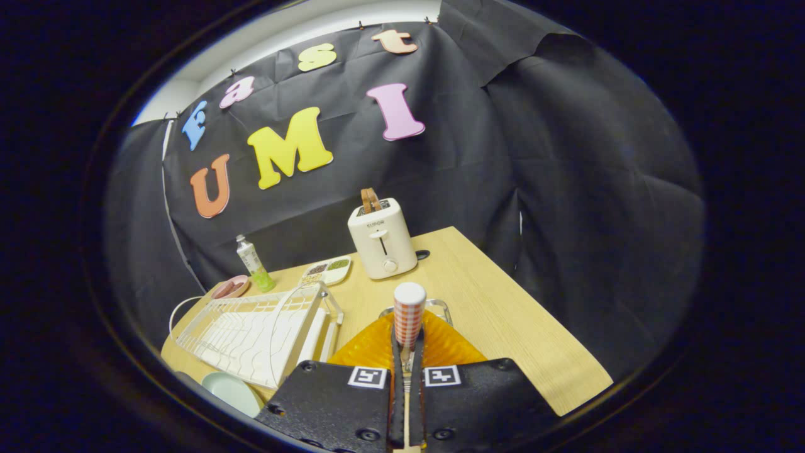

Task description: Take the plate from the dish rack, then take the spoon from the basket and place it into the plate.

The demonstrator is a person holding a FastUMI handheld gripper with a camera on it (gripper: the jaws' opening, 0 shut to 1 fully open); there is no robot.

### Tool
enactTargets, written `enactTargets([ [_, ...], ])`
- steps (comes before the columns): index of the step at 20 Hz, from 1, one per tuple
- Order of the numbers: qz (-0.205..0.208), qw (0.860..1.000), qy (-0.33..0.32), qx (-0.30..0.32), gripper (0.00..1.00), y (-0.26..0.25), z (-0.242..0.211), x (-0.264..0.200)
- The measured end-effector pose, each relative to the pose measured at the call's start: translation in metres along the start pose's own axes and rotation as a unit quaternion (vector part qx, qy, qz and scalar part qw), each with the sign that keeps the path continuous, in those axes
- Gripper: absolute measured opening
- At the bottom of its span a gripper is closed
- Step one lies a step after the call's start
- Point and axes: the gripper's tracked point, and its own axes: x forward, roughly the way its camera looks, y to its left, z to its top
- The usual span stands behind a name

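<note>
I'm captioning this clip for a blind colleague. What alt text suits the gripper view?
The hand-held gripper is shut on a spoon with a checked handle, held above an orange basket on a wooden table. A white dish rack, pale plate and toaster are nearby.

gripper-mounted fisheye, facing table (pixel 490 296), seemingly close
</note>
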Motion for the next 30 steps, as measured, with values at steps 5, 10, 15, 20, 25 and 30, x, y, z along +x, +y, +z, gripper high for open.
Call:
enactTargets([
  [5, -0.04, 0.997, -0.058, -0.028, 0.08, 0.004, 0.05, -0.018],
  [10, -0.049, 0.992, -0.103, -0.061, 0.08, 0.035, 0.082, -0.058],
  [15, -0.015, 0.991, -0.114, -0.07, 0.08, 0.092, 0.082, -0.103],
  [20, 0.041, 0.99, -0.097, -0.091, 0.08, 0.163, 0.052, -0.14],
  [25, 0.087, 0.988, -0.069, -0.11, 0.08, 0.216, 0.012, -0.164],
  [30, 0.116, 0.984, -0.038, -0.129, 0.08, 0.248, -0.04, -0.172],
])
